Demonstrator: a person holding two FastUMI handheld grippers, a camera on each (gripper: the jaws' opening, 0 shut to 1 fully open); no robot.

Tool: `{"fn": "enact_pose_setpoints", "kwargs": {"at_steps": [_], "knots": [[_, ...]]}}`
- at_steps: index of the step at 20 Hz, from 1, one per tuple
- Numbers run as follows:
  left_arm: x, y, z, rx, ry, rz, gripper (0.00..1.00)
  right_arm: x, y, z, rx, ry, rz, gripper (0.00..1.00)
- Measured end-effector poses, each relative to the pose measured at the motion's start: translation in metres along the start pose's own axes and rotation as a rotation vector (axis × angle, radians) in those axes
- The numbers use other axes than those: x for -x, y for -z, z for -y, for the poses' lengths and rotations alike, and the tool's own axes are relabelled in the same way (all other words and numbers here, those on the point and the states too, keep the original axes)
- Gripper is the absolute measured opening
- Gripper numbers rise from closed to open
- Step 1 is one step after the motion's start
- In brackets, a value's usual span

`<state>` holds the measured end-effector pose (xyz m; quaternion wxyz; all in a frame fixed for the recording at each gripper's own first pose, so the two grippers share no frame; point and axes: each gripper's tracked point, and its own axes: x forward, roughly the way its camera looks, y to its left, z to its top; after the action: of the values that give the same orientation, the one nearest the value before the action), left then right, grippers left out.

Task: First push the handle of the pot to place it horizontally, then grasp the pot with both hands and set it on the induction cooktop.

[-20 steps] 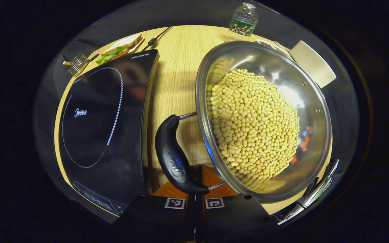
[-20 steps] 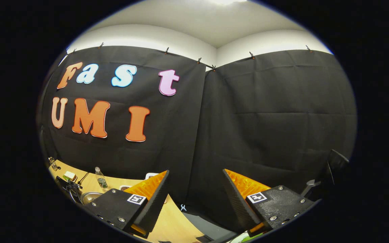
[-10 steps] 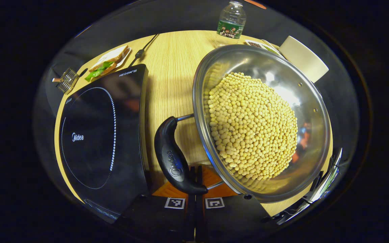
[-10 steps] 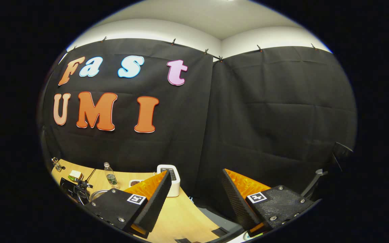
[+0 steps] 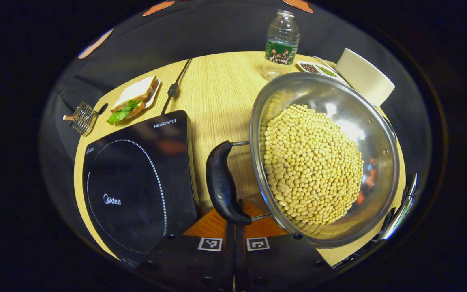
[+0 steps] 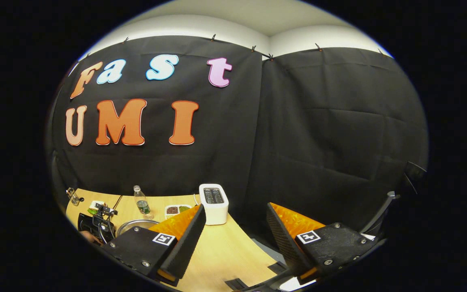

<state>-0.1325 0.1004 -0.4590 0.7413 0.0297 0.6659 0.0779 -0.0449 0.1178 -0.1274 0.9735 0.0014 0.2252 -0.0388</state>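
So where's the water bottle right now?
In the left gripper view the bottle stands at the table's far edge, just beyond the pot, left of the toaster.

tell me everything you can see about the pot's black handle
The handle is a curved, glossy black grip, plastic by its look, with a faint logo. Two thin metal rods join its ends to the steel pot full of pale beans. It lies over the wooden table, between pot and induction cooktop. The left gripper, fingers together, meets its near end.
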Motion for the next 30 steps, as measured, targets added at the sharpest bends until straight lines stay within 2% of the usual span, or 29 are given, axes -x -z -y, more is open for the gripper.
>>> {"fn": "enact_pose_setpoints", "kwargs": {"at_steps": [3,6,11,12,13,16,18,20,22,25,29,30], "knots": [[0.002,-0.008,-0.009,-0.008,-0.003,0.015,0.08,0.003,0.008,0.010,0.008,0.018,-0.019,0.93],[0.020,-0.020,-0.018,0.012,-0.009,0.037,0.08,-0.009,0.012,0.016,0.014,0.001,-0.030,0.93],[0.078,-0.016,-0.008,0.072,-0.006,0.090,0.08,-0.052,0.019,0.008,0.007,-0.116,-0.042,0.94],[0.089,-0.015,-0.005,0.085,-0.009,0.099,0.08,-0.061,0.022,0.006,0.008,-0.144,-0.047,0.98],[0.101,-0.014,-0.002,0.094,-0.011,0.112,0.08,-0.070,0.026,0.005,0.011,-0.169,-0.054,0.94],[0.132,-0.012,0.014,0.117,-0.009,0.130,0.08,-0.095,0.038,0.014,0.021,-0.223,-0.083,0.93],[0.154,-0.019,0.018,0.104,-0.037,0.161,0.08,-0.111,0.051,0.020,0.019,-0.245,-0.113,0.94],[0.174,-0.025,0.026,0.089,-0.066,0.182,0.15,-0.125,0.065,0.022,0.019,-0.272,-0.141,0.94],[0.195,-0.031,0.048,0.118,-0.017,0.198,0.36,-0.137,0.077,0.017,0.015,-0.312,-0.171,0.94],[0.215,-0.046,0.065,0.104,0.001,0.242,0.82,-0.150,0.095,0.004,0.027,-0.361,-0.213,0.93],[0.215,-0.066,0.084,0.051,0.022,0.260,0.96,-0.156,0.111,-0.020,0.038,-0.391,-0.258,0.94],[0.208,-0.070,0.083,0.041,0.027,0.252,0.96,-0.157,0.117,-0.027,0.036,-0.392,-0.273,0.94]]}}
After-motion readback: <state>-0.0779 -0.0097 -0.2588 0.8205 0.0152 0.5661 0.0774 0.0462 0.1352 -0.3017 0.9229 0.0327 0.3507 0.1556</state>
